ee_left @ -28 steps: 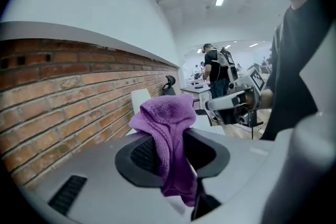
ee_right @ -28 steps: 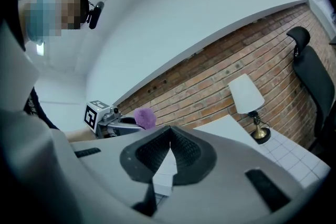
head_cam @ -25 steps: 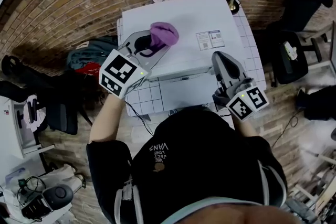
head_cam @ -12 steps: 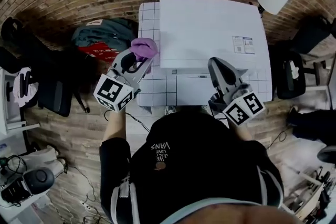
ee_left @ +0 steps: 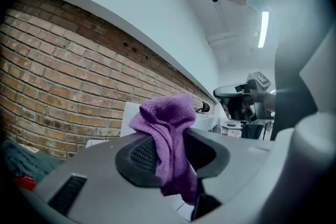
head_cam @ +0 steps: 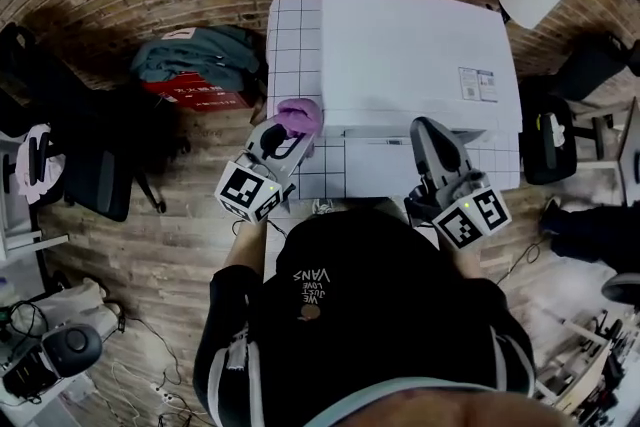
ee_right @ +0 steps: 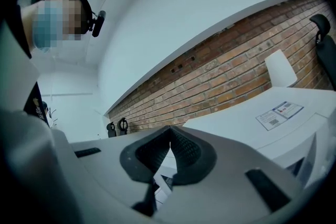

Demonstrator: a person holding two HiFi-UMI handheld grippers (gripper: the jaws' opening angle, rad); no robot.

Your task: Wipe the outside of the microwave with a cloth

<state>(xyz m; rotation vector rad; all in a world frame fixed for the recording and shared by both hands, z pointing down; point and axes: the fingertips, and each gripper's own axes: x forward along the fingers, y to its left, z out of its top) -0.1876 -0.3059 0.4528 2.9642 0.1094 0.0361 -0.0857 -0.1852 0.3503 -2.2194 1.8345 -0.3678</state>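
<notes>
As the head view has it, the left claw grips a purple cloth, with the white microwave just to that claw's right and ahead of it on the tiled desk. The right claw hovers at the microwave's front edge, well to the right of the left claw.

Along the left claw's own view, the cloth is pinched between the jaws by a fold. A bunch stands above the tips and a tail hangs below.

Along the right claw's view, the jaws meet with nothing between them. The microwave lies ahead and to the right.

Judging from that shallow pinch, rubbing against the side wall could drag the cloth out, or let the hard tips scrape the casing.
</notes>
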